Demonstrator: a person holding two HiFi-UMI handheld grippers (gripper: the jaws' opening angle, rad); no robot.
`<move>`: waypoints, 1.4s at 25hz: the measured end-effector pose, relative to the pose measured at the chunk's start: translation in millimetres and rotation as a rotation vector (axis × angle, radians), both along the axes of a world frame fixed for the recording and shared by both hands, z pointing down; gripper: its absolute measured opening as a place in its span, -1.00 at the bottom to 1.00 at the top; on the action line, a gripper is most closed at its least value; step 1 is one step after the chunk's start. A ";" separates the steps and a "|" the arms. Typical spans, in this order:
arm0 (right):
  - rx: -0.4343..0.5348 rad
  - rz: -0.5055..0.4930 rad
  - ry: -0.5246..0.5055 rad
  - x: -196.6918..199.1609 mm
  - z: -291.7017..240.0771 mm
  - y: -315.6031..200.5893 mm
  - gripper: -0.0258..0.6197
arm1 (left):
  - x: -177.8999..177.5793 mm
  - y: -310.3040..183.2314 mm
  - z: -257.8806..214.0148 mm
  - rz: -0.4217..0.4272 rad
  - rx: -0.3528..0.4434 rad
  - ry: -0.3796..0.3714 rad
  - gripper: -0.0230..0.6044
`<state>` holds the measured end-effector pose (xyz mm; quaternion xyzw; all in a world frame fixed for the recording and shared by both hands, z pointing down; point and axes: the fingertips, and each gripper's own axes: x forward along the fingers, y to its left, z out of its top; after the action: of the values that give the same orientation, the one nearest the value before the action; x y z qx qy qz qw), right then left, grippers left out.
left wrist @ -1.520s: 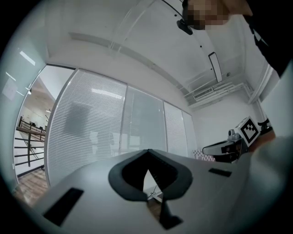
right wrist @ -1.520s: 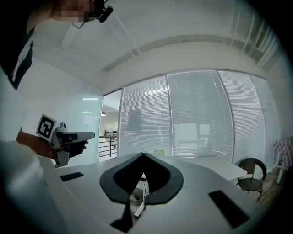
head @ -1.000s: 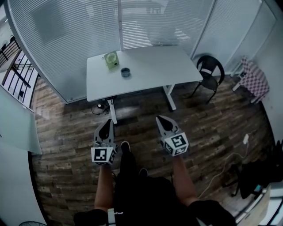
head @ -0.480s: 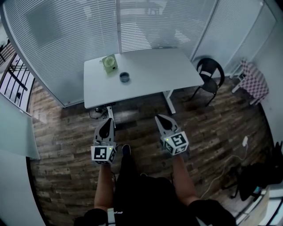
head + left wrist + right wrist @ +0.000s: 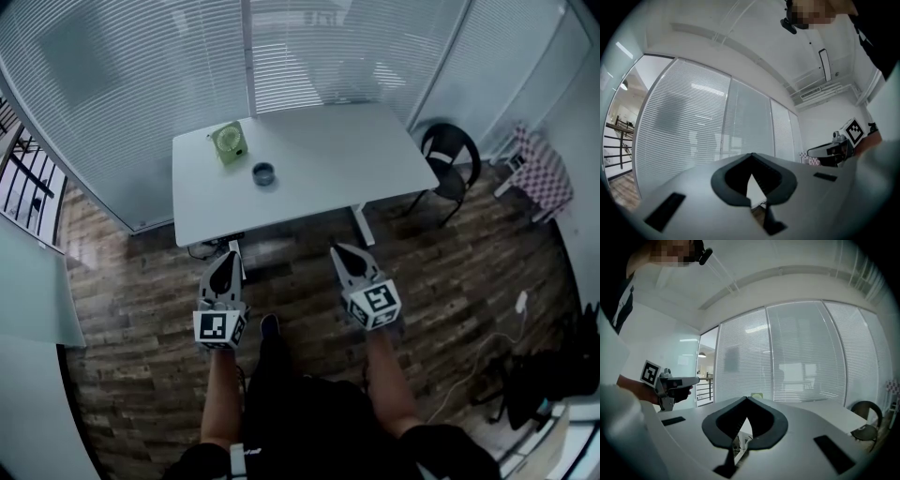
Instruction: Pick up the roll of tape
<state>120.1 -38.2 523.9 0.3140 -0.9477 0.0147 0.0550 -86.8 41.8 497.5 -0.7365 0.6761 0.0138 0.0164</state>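
Observation:
The roll of tape (image 5: pixel 263 173), a small dark ring, lies on the left part of a white table (image 5: pixel 328 159) ahead of me. My left gripper (image 5: pixel 225 258) and right gripper (image 5: pixel 339 251) are held side by side above the wooden floor, short of the table's near edge, both pointing at it. Both are shut with nothing between their fingers. In the left gripper view the left gripper (image 5: pixel 750 155) has its jaws meeting at the tip, and the right gripper (image 5: pixel 746 398) looks the same in its own view. The tape is hidden in both gripper views.
A pale green object (image 5: pixel 228 142) stands on the table just behind the tape. Blinds and glass walls (image 5: pixel 141 84) close off the back. A black chair (image 5: pixel 448 159) stands at the table's right end. A white cable (image 5: pixel 487 347) and dark bags (image 5: pixel 553 375) lie at the right.
The table with the tape has drawn nearer and looks larger in the head view. Both grippers keep the same shut, side-by-side pose in front of me.

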 end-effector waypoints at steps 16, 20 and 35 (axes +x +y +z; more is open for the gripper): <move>0.001 0.006 -0.010 -64.6 -9.7 -101.5 -0.90 | -60.3 -110.6 -2.6 0.017 -0.036 -0.017 -0.91; -0.008 0.018 -0.014 -83.6 -11.4 -124.9 -0.90 | -75.9 -138.7 -9.6 0.042 -0.036 -0.044 -0.91; 0.032 0.049 0.000 -136.3 -17.1 -187.2 -0.90 | -111.2 -220.9 9.1 0.157 -0.058 -0.071 -0.91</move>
<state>-16.2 -225.4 506.8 0.3381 -0.9398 0.0008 0.0495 -198.0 -179.1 506.6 -0.7874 0.6154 -0.0309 0.0179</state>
